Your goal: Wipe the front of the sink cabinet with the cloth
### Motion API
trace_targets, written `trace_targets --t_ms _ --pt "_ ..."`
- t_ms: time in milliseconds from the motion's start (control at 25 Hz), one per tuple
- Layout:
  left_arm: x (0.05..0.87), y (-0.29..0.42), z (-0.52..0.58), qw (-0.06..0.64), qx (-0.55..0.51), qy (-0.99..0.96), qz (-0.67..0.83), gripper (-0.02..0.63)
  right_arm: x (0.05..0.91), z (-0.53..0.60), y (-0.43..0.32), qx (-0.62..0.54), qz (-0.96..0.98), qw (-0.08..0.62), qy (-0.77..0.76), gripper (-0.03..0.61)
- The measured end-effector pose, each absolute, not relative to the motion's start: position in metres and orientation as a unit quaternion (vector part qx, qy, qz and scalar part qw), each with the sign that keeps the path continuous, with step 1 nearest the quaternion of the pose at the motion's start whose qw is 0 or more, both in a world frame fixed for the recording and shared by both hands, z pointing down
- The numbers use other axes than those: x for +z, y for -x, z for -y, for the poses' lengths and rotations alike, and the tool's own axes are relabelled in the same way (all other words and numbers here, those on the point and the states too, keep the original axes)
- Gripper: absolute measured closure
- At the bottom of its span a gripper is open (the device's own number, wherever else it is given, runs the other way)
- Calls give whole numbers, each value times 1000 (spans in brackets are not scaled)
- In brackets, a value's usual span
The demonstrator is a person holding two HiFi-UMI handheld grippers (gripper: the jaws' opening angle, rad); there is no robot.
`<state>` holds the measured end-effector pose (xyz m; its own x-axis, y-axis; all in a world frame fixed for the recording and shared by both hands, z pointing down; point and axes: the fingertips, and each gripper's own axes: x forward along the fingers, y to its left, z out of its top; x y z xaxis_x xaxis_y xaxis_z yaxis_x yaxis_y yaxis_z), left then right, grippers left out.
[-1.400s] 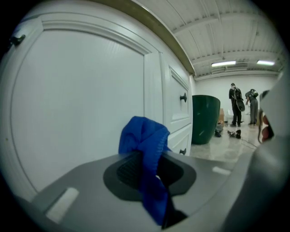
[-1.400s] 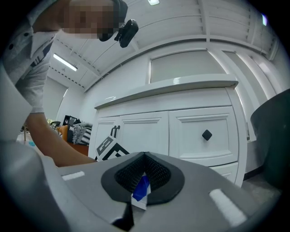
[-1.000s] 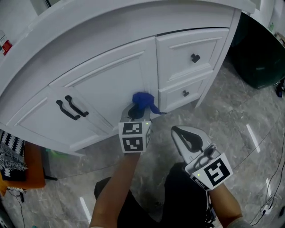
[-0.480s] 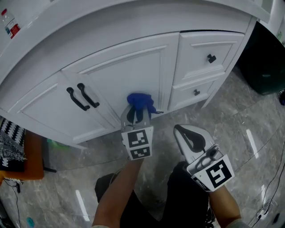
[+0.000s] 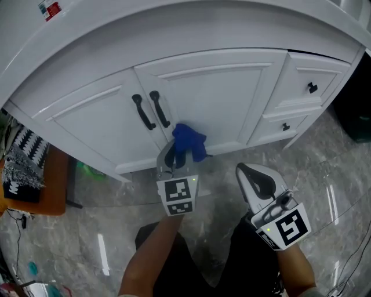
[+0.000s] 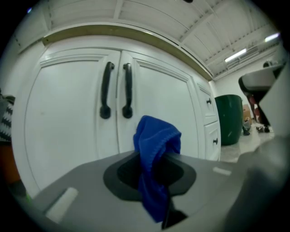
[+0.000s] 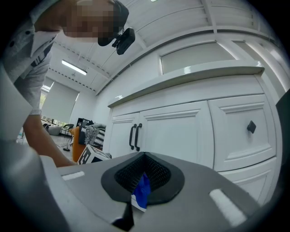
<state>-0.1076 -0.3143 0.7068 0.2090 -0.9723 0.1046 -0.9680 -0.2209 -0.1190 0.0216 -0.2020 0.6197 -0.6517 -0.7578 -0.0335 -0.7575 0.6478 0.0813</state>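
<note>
The left gripper (image 5: 177, 155) is reaching toward the sink cabinet (image 5: 87, 110) with its fingers closing on the blue cloth (image 5: 188, 141). In the left gripper view the cloth (image 6: 156, 140) is bunching up out of the pinch of that gripper (image 6: 153, 171) and trailing back down between the fingers. The wad is sitting at the far tip of the fingers, low on the right-hand door (image 5: 223, 96), just right of the lower ends of the two black handles (image 5: 152, 110) where the doors meet. Whether it is actually pressing on the panel or hanging just off it is not something these views are settling. The cabinet front is running long from left to right, so I am judging that the coming strokes are sideways sweeps along it, with bare door on either side of the wad and the drawers (image 5: 307, 87) further right. The left hand is clearly the nearer one. The right gripper (image 5: 249, 176) is hanging back over the marble floor (image 5: 324, 168), near the person and apart from the cabinet, its fingers closing together on a small blue-and-white scrap (image 7: 142, 192) that I cannot identify. As for writing — a red label (image 5: 51, 8) is showing on the white top at the far left, too small to read, and the cubes on the grippers are carrying only black-and-white square markers (image 5: 177, 196).
</note>
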Motion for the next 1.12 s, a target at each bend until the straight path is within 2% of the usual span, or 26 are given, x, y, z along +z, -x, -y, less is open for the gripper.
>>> trace_targets --t_ms 280,400,560,1000,1120 --pt "721 204 308 3 -89 739 -668 535 624 203 31 -39 921 4 -388 580" --pt "726 250 306 -23 -75 715 -694 537 629 201 54 -38 926 11 -374 578" --pt "730 293 298 -14 -89 699 -709 537 634 196 79 -35 932 15 -361 580" --pt "743 373 283 2 -139 678 -721 537 635 196 108 -37 937 32 -345 580" --pt "752 385 281 2 -160 679 -716 537 642 197 107 -45 936 61 -345 580"
